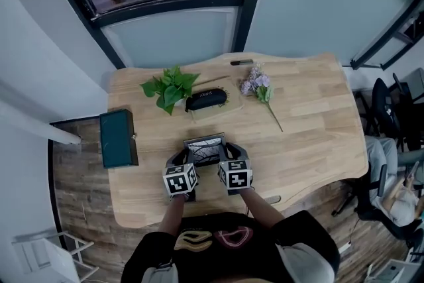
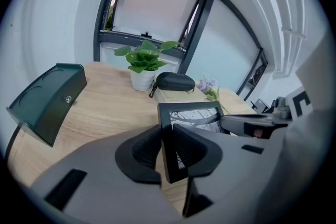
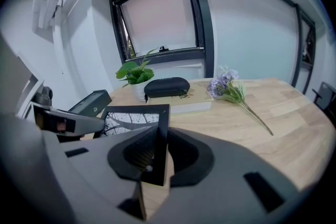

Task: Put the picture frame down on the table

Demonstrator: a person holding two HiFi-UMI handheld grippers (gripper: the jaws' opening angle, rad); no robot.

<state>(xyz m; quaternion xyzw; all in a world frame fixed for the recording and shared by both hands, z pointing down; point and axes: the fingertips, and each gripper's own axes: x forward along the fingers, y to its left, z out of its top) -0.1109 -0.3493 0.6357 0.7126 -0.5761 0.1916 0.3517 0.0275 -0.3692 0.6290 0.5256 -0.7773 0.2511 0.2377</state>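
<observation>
A black picture frame (image 1: 205, 150) with a black-and-white print is held over the wooden table (image 1: 311, 122) near its front edge. My left gripper (image 1: 189, 166) is shut on the frame's left side (image 2: 167, 139). On the frame's right side (image 3: 157, 139) my right gripper (image 1: 222, 164) is shut. In both gripper views the frame's edge stands clamped between the dark pads, with the print (image 2: 197, 114) (image 3: 128, 122) leaning back from upright. Whether its bottom edge touches the table is hidden by the grippers.
A potted green plant (image 1: 170, 88) and a black case (image 1: 206, 100) lying on a pale book stand behind the frame. A sprig of purple flowers (image 1: 261, 89) lies at the back right. A dark green box (image 1: 117, 138) sits at the left edge.
</observation>
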